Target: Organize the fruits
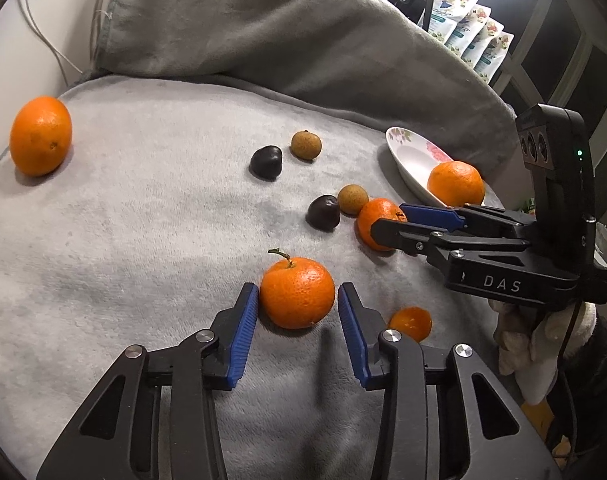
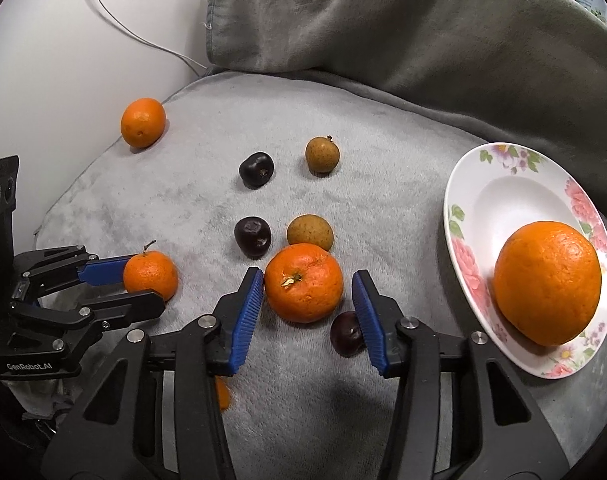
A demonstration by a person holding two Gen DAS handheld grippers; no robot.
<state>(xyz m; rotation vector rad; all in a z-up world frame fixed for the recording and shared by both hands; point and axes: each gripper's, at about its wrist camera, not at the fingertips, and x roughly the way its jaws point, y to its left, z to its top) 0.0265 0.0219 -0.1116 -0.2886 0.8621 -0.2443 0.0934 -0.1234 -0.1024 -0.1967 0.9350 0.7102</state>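
Note:
My left gripper (image 1: 298, 300) is open around a stemmed mandarin (image 1: 296, 293) on the grey blanket; the fingers stand just off its sides. It shows from the side in the right wrist view (image 2: 143, 284). My right gripper (image 2: 307, 296) is open around a second mandarin (image 2: 303, 282), seen in the left wrist view (image 1: 377, 222). A floral plate (image 2: 483, 184) at the right holds a large orange (image 2: 547, 282). Another orange (image 2: 142, 122) lies far left. Two brown longans (image 2: 322, 155) (image 2: 310, 232) and dark fruits (image 2: 256, 169) (image 2: 252, 237) (image 2: 345, 334) lie between.
A small orange piece (image 1: 410, 322) lies beside my left gripper's right finger. A grey pillow (image 1: 263, 32) backs the blanket. White cables (image 2: 135, 36) run down the wall at the left. Snack bags (image 1: 471, 28) and a tripod stand behind the pillow.

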